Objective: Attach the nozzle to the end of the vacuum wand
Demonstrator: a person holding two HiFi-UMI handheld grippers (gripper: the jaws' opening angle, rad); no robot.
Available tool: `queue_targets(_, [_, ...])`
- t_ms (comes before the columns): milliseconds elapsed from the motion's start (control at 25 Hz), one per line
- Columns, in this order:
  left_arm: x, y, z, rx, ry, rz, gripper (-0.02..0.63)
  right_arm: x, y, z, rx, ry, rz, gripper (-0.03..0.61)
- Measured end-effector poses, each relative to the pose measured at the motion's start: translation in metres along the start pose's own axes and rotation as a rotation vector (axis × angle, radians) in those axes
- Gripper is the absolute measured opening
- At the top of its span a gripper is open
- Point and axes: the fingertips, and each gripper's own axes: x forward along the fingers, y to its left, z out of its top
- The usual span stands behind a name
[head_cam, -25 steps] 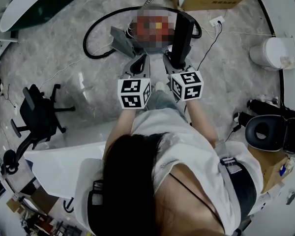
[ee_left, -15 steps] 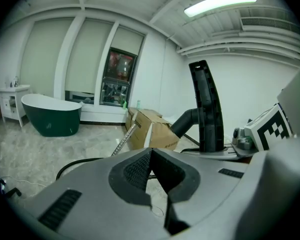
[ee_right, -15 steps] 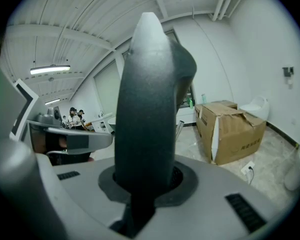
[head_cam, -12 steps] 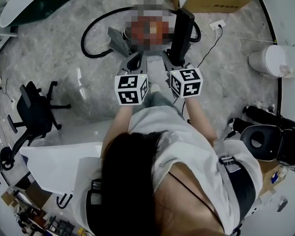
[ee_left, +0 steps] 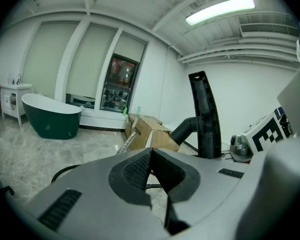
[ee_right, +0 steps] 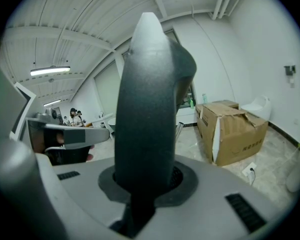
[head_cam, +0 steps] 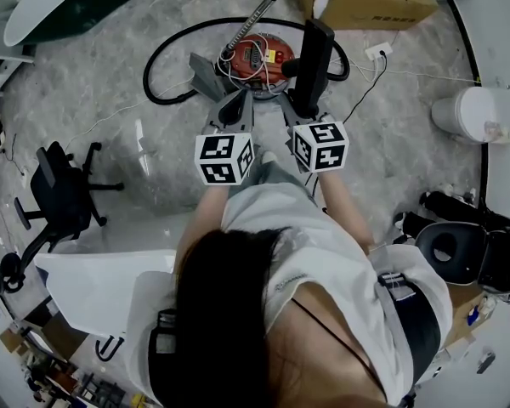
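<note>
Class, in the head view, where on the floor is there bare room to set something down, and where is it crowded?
Mostly bare floor lies between the white bin and the right hand-held gripper with its nozzle, and between the hose loop and the office chair. Around the red vacuum body it is crowded: hose, wires, wand.
</note>
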Motion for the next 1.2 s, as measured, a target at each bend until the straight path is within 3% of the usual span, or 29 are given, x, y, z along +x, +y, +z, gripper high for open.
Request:
queue_targets(480, [0.016,0.019,0.011,0.012,-0.041,0.006,0.000,0.012,-0.019,0.000,0.013,0.007,-0.033,0.063])
queue_targets(1200, [0.092,0.067,0.033,0.100,0.059,-0.068,0.000,0.083,-0.041,0.043,0.040,0.010,-0.088,0.061])
